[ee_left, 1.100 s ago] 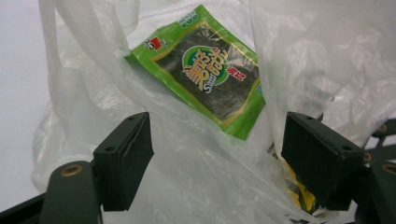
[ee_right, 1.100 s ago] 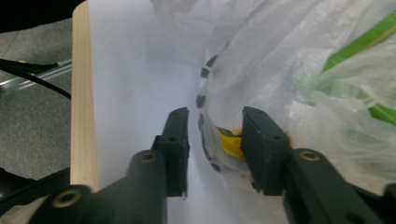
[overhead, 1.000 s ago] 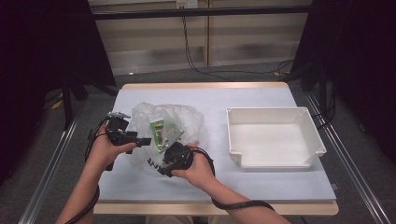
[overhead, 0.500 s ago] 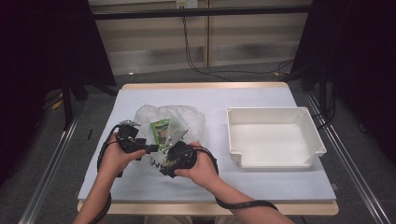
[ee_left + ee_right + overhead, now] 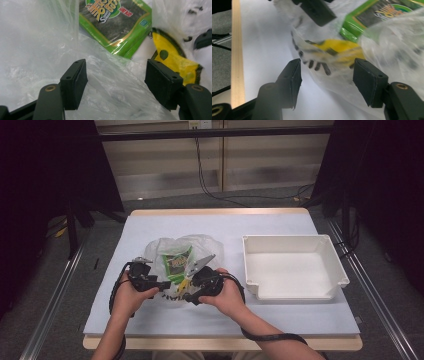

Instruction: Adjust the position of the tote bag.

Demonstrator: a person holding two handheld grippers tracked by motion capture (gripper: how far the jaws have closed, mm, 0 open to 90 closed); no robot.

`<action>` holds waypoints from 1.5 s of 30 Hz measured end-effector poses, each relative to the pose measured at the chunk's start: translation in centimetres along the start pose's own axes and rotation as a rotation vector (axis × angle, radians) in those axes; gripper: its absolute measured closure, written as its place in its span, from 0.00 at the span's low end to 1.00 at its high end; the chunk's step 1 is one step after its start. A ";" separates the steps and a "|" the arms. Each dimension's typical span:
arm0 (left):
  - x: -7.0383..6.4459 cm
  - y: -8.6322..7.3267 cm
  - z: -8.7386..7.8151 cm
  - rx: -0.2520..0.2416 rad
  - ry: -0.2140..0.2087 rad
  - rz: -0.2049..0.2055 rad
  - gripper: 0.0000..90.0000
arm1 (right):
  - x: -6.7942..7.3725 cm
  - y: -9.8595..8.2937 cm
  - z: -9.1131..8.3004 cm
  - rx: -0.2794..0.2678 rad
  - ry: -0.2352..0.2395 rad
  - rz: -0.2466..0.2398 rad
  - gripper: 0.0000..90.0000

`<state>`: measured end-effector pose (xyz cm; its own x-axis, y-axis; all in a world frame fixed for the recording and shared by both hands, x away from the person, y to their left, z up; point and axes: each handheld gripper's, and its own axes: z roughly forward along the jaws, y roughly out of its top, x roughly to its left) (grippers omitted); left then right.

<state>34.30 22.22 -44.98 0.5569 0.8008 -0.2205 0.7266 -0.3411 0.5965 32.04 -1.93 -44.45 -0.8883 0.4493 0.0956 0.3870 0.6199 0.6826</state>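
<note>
Plastic bag [image 5: 172,265], mouth toward both open-jawed grippers, long axis front-to-back.

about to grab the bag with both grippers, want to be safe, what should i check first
1. Left gripper open: ok, jaws apart.
2. Right gripper open: ok, jaws apart.
3. Bag film between the left jaws: ok, plastic lies in the gap.
4. Bag edge between the right jaws: ok, the edge sits in the gap.
5. Green packet and yellow item clear of the jaws: ok, both lie beyond the pads.
6. Tray ready: ok, nothing in it.
</note>
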 end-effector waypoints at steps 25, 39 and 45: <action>-0.8 -1.4 1.3 0.059 0.005 0.010 0.93 | -1.0 -0.6 0.0 0.002 -0.063 0.062 0.44; 0.5 -1.0 -0.8 -0.013 -0.050 -0.061 1.00 | -1.1 0.2 0.3 -0.008 -0.067 0.076 0.44; 0.5 -0.7 -1.1 -0.035 -0.051 -0.056 1.00 | -1.1 0.0 -0.2 -0.016 -0.059 0.068 0.45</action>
<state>33.65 23.36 -44.67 0.5361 0.7915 -0.2933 0.7433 -0.2780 0.6084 32.98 -2.60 -44.39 -0.8436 0.5277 0.0995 0.4417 0.5764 0.6875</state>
